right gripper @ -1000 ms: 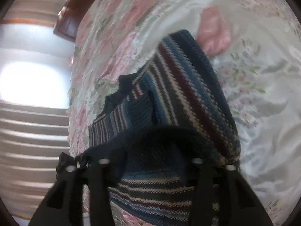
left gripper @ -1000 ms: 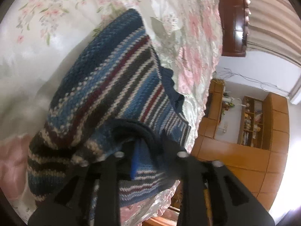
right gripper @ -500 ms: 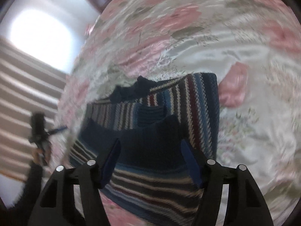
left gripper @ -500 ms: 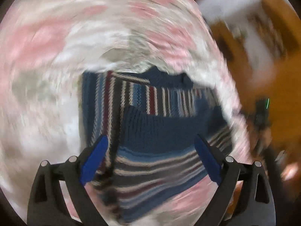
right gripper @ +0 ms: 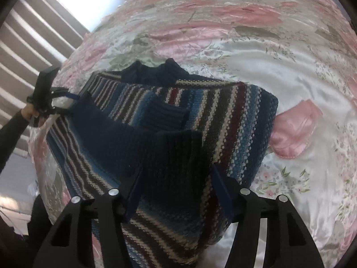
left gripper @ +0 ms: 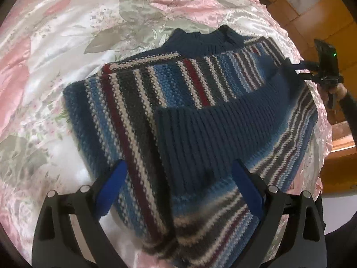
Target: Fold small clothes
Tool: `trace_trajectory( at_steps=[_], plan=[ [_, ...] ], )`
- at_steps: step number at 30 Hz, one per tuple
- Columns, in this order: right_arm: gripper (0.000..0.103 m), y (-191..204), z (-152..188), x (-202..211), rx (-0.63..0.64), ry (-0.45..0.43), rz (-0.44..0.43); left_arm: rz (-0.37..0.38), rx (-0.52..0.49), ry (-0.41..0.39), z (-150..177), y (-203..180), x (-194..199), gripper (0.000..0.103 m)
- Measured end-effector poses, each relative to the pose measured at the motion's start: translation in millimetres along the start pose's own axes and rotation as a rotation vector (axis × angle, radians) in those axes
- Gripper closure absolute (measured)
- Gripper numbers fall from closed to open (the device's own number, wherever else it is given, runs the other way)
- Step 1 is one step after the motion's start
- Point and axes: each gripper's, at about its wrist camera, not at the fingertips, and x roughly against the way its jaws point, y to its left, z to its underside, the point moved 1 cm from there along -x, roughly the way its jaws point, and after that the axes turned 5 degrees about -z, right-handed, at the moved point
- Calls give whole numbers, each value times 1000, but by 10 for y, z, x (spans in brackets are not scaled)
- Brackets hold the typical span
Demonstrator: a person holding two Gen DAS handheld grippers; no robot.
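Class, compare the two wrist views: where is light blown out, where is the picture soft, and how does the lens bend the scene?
Right wrist view: window glare at top left; striped sweater dim near the fingers. Left wrist view: even light, sweater crisp centrally, blurred at its near edge. Both: fisheye bulges the floral bedspread.

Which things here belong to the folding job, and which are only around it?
For the job:
striped sweater, folded on the bed
left claw, open
right claw, open

Only around:
floral bedspread
wooden cabinets
curtain
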Motion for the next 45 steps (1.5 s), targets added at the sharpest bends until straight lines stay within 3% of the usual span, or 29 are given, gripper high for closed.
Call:
trace_trajectory(
  at_steps=[2,3,5,7,8,11,15,17,19,21,22,36,45],
  plan=[
    [48,28,4,-29,30,13,16,-7,-30,-7,-5,-55,1,13],
    [51,46,9,-43,45,19,25,-6,-33,-12,-11,-71,2,26],
    [52,69,16,-68,67,32,41,8,-26,6,-18,-67,-25,40],
    [60,106,4,-77,78,26,38,3,-35,0,-28,-94,-16,48],
    [62,123,-8,-74,86,22,44,2,-35,-5,-36,-92,-2,63],
    [70,204,-49,-41,103,4,41,-13,-38,-22,-54,-99,35,80],
    [70,281,-73,-84,126,20,45,-15,-45,-3,-47,-105,5,77],
    [78,270,-85,-113,127,29,55,-14,-47,0,-53,-109,-14,67],
    [90,237,-95,-138,114,34,67,-16,-52,-2,-56,-125,-35,67],
    [91,226,-93,-134,109,29,70,-34,-70,-10,-58,-171,-35,77],
    [92,223,-88,-117,105,21,67,-47,-75,-15,-57,-188,-26,94],
    [94,407,-19,252,119,-111,95,-75,-37,-177,6,-359,574,96],
    [94,529,-298,607,130,-190,141,-119,-13,-263,-182,-276,1084,96]
  ],
)
